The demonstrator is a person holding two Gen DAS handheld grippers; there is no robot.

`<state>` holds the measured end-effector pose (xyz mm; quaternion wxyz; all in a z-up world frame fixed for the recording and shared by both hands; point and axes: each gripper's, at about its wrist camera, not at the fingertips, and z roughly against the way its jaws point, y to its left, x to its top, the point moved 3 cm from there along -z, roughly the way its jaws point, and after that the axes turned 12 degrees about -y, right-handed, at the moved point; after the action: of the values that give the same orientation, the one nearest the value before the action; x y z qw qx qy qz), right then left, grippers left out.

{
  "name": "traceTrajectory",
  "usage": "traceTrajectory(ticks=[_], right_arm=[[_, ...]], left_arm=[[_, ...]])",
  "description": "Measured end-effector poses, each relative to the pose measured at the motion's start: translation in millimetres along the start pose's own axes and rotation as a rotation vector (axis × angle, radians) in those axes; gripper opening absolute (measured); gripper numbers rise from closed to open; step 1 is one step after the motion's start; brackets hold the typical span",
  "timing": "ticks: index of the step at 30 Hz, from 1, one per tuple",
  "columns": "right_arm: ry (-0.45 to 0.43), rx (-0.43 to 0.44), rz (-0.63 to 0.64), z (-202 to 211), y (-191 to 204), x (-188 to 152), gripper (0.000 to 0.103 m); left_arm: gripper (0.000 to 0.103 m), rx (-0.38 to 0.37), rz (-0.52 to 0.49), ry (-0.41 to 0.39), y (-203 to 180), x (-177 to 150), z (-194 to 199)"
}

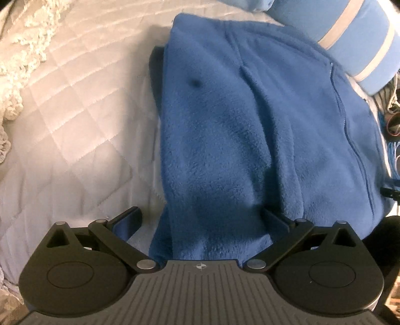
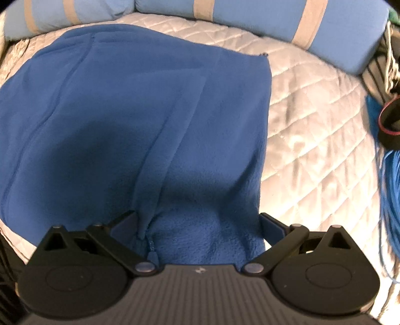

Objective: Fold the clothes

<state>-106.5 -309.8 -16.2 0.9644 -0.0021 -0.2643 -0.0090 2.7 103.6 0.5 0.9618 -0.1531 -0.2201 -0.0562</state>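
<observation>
A blue fleece jacket (image 1: pixel 237 120) with a zipper lies spread on a pale quilted bedcover (image 1: pixel 75 120). My left gripper (image 1: pixel 202 217) is open, its wide-apart fingers straddling the jacket's near left edge, and fleece fills the gap down to the gripper body. In the right wrist view the same jacket (image 2: pixel 125 112) covers the left and centre. My right gripper (image 2: pixel 198 221) is open too, with the jacket's near right corner and a zipper end lying between its fingers. Neither pair of fingers presses the cloth.
Blue pillows with beige stripes (image 2: pixel 262 17) line the far side of the bed. A striped pillow (image 1: pixel 357 40) touches the jacket's far right. A lace trim (image 1: pixel 22 50) runs along the quilt's left. Blue cords (image 2: pixel 392 195) and a dark strap (image 2: pixel 387 120) hang beyond the quilt (image 2: pixel 312 137).
</observation>
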Motion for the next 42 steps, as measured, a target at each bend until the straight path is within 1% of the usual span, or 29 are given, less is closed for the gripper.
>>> traceTrajectory(ticks=[2, 4, 8, 11, 13, 15, 17, 19, 23, 27, 33, 39, 42], right_arm=[[-0.008, 0.006, -0.016, 1, 1, -4, 0.103], [-0.022, 0.011, -0.032, 4, 2, -8, 0.103], [-0.05, 0.024, -0.055, 15, 0, -11, 0.103], [-0.074, 0.05, -0.079, 30, -7, -11, 0.103], [-0.089, 0.06, -0.088, 35, -16, -9, 0.103], [-0.112, 0.064, -0.089, 41, -27, -4, 0.103], [-0.133, 0.063, -0.094, 46, -37, 5, 0.103], [-0.154, 0.065, -0.099, 55, -41, 7, 0.103], [-0.186, 0.06, -0.132, 55, -58, 23, 0.103], [-0.203, 0.121, -0.244, 42, -75, 37, 0.103], [-0.185, 0.208, -0.347, 5, -91, 46, 0.103], [-0.157, 0.302, -0.437, -28, -101, 47, 0.103], [-0.152, 0.344, -0.484, -42, -108, 44, 0.103]], left_arm=[[0.103, 0.003, -0.008, -0.035, -2, -4, 3], [0.103, -0.01, -0.001, -0.048, 0, -6, 5], [0.103, -0.04, 0.034, -0.052, 4, -1, 8], [0.103, -0.039, 0.052, -0.066, 3, 3, 18], [0.103, -0.037, 0.047, -0.088, 0, 7, 29], [0.103, -0.032, 0.043, -0.13, -2, 13, 42], [0.103, -0.043, 0.047, -0.171, -2, 20, 53], [0.103, -0.047, 0.045, -0.207, -3, 26, 63], [0.103, -0.026, 0.039, -0.224, -5, 40, 62], [0.103, -0.055, 0.054, -0.243, 1, 47, 58], [0.103, -0.143, 0.135, -0.243, 16, 52, 34], [0.103, -0.225, 0.217, -0.206, 37, 52, 3], [0.103, -0.293, 0.272, -0.185, 50, 46, -12]])
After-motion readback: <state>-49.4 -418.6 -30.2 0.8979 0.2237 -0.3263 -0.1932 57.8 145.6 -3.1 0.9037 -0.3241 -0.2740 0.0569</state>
